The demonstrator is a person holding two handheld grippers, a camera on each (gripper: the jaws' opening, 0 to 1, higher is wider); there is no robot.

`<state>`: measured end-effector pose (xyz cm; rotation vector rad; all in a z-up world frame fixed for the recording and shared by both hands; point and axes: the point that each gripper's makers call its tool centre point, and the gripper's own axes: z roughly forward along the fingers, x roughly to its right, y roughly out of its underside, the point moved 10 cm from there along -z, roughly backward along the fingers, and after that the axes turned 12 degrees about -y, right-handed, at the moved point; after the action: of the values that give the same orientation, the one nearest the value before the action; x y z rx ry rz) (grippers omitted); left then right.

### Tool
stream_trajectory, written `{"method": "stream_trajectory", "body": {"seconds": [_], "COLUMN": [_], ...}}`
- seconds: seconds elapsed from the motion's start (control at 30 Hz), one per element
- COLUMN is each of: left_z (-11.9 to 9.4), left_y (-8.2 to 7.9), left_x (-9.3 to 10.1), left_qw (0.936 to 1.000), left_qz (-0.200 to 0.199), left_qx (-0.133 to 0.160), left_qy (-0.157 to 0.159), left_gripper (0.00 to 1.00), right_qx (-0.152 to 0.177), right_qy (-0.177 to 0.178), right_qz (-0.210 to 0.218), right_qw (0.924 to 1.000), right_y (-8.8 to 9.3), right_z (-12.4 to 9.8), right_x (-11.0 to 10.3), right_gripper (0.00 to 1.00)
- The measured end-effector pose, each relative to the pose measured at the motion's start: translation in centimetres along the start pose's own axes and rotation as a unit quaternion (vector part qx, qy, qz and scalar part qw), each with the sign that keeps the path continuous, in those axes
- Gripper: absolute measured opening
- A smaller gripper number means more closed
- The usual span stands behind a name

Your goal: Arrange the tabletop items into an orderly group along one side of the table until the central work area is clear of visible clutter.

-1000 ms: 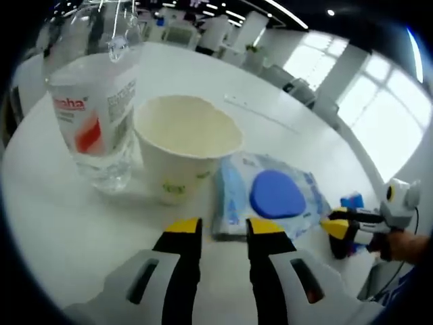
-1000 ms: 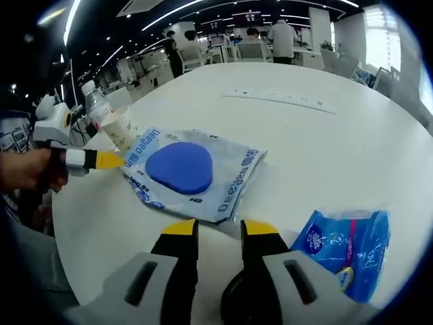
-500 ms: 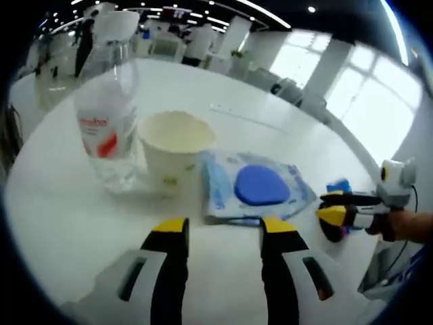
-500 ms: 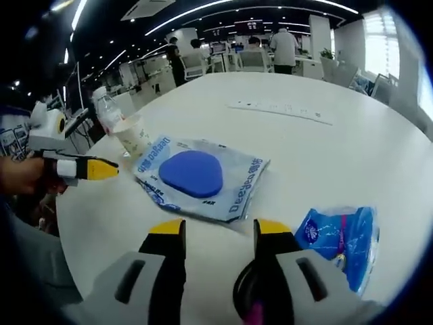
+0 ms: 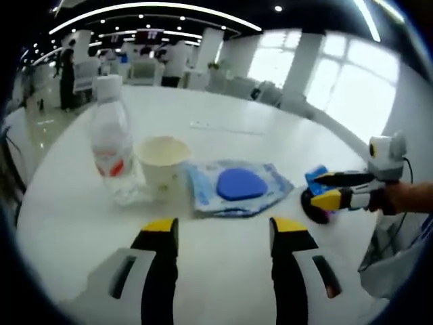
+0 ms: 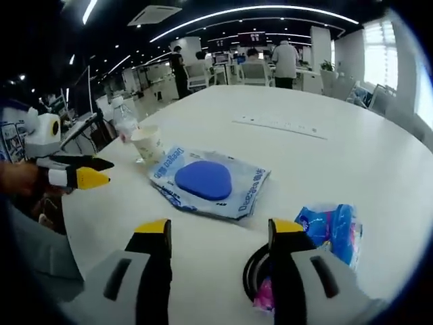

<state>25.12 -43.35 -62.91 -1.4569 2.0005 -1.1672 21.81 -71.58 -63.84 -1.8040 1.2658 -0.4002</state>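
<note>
Both grippers have pulled back from the line-up, and everything looks smaller than a second ago. In the left gripper view the left gripper [image 5: 222,230] hangs over bare white round desk [image 5: 223,271], its yellow-tipped jaws spread wide and holding nothing; a second ago those tips stood close together right at the wipes pack. Ahead of it, in a row along the near side of the desk: the clear plastic water bottle with a red-and-white label [image 5: 113,145], upright, then the cream paper cup [image 5: 163,161] just beside it, upright and open, then the flat blue-and-white wet-wipes pack with a round blue lid [image 5: 237,187] lying just beside the cup. Further right sits a black round disc-like object [image 5: 312,205] with a crinkled blue plastic packet [image 5: 315,176] behind it.

Over to the right gripper view: the right gripper [image 6: 220,233] is released too, jaws far wider apart than a second ago, nothing between them. The black disc lies near its right jaw, with the blue packet just beyond. The wipes pack lies ahead, mid-desk, with the cup and bottle beyond it toward the far edge. A white strip [image 6: 279,126] lies well apart, further across the desk.
</note>
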Motion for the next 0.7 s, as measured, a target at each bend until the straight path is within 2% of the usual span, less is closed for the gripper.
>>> {"method": "stream_trajectory", "body": {"seconds": [0.33, 0.7], "left_z": [-3.7, -7.5], "left_y": [-0.3, -0.4], "left_x": [0.3, 0.2], "left_qw": [0.9986, 0.9943], "left_qz": [0.039, 0.086], "left_qx": [0.028, 0.053], "left_qy": [0.019, 0.035], "left_gripper": [0.63, 0.75], "right_qx": [0.017, 0.03], "right_qy": [0.012, 0.031], "right_qz": [0.007, 0.007], "right_qw": [0.9998, 0.999], "right_y": [0.8, 1.5], "right_z": [-2.9, -5.8], "right_x": [-0.9, -1.3], "right_gripper": [0.68, 0.77]}}
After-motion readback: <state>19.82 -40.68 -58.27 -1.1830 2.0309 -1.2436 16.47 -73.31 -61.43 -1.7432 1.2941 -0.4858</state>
